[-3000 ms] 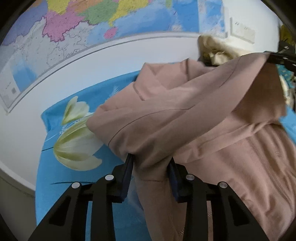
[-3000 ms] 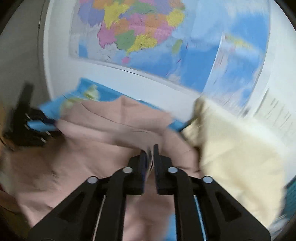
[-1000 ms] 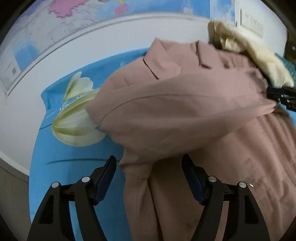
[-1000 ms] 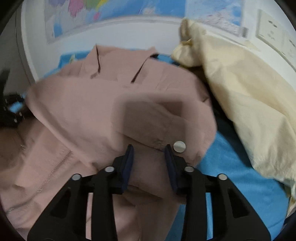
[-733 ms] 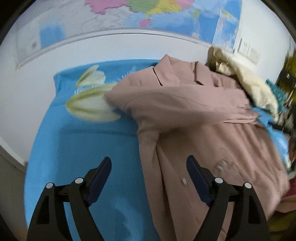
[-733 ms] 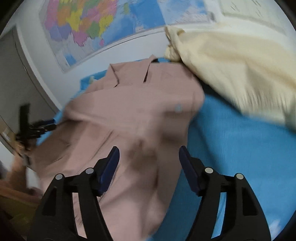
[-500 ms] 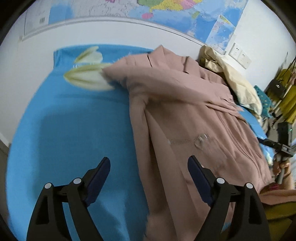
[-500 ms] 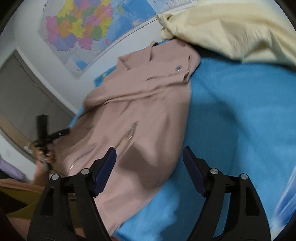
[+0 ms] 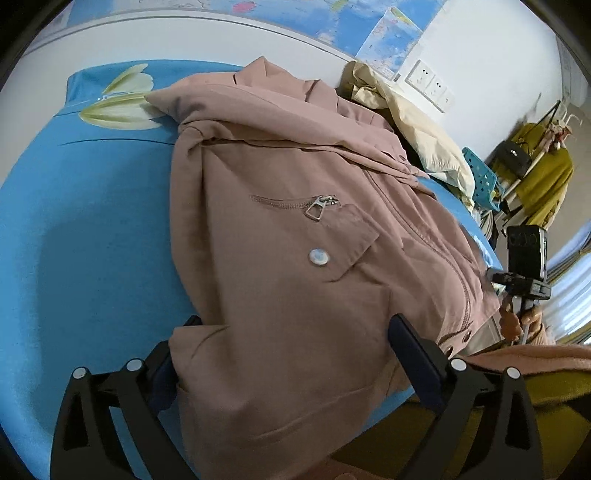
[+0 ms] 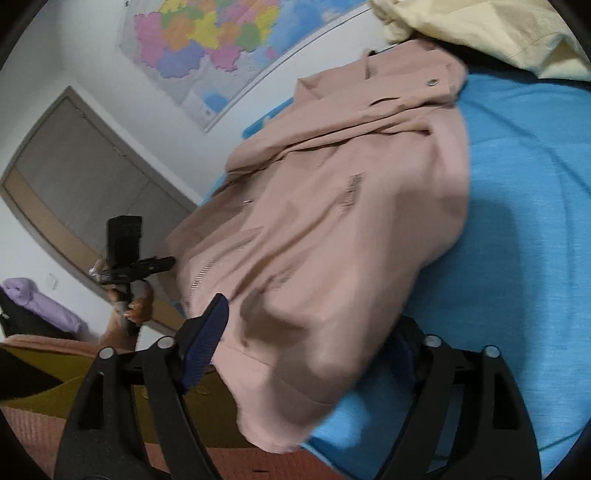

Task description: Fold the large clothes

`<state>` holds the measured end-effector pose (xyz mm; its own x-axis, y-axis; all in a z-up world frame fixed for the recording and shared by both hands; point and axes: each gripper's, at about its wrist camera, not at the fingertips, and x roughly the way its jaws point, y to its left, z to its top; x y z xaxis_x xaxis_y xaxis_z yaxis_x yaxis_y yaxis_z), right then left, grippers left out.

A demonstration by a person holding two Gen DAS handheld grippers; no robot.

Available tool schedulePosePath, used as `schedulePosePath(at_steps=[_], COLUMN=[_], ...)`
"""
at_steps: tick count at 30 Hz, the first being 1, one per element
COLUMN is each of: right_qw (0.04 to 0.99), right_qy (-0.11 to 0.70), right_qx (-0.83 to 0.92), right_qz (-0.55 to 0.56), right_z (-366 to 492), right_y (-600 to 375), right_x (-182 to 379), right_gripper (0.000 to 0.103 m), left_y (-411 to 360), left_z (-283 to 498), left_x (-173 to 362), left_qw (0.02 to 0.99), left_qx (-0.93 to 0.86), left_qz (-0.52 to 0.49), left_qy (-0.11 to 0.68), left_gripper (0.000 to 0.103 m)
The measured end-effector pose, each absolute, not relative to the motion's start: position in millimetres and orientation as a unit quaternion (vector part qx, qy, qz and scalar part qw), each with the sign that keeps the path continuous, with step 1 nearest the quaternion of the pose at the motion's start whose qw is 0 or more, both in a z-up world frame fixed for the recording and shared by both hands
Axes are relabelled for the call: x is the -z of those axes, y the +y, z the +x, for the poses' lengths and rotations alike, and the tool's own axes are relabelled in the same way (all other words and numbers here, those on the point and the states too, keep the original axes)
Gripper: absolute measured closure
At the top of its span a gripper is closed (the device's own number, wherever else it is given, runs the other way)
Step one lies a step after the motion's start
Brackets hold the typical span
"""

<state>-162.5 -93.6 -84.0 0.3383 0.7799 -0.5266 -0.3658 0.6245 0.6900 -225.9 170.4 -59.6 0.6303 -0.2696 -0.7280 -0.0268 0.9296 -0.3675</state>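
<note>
A dusty pink jacket [image 9: 295, 221] lies front up on a blue bed sheet [image 9: 74, 221], both sleeves folded across its chest, hem toward me. My left gripper [image 9: 291, 332] is open, its jaws wide on either side of the hem's left corner, the cloth lying between them. The jacket also shows in the right wrist view [image 10: 351, 221]. My right gripper [image 10: 310, 328] is open, jaws wide around the hem's right corner. The other gripper shows in each view, right gripper [image 9: 524, 284] and left gripper [image 10: 144, 266].
A cream garment [image 9: 417, 122] is heaped past the jacket's collar against the wall; it shows too in the right wrist view [image 10: 480, 26]. A map [image 10: 207, 40] hangs above the bed. A blue basket [image 9: 480, 181] and a clothes rack [image 9: 543, 158] stand at right.
Both grippers let go of the sleeves, which now lie folded across the chest. Both pulled back and down to the jacket's hem with jaws wide open.
</note>
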Motion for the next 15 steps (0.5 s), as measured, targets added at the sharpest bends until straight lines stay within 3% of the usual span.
schedulePosePath(at_steps=[1,2,4,10,12,15], right_qw=[0.779,0.776,0.783,0.842,0.851,0.842], right_qy=[0.451,0.45,0.416,0.296,0.29,0.347], right_qx=[-0.36,-0.359,-0.364,-0.353,-0.352,-0.328], right_qz=[0.247,0.258,0.285,0.283,0.262,0.252], right_z=[-157,-155,-156,-183,-186,-173], right_y=[-94,-97,-112,-152,-152,-149], right_x=[85,84,63,-30,-36,-9], right_gripper=[0.072,0.088,0.097,0.099,0.099,0.099], left_y=[169,171,176,190,185,183], left_z=[-223,-222,-223,-247,-249,-241], left_x=[58,57,48,2,-1,23], left_qw=[0.884,0.88,0.875,0.881,0.88,0.872], left_qx=[0.062,0.062,0.058,0.086,0.092,0.043], left_qz=[-0.18,-0.19,-0.221,-0.292,-0.291,-0.262], left_qy=[0.428,0.431,0.428,0.362,0.364,0.411], left_gripper=[0.034,0.062,0.092,0.098,0.098,0.092])
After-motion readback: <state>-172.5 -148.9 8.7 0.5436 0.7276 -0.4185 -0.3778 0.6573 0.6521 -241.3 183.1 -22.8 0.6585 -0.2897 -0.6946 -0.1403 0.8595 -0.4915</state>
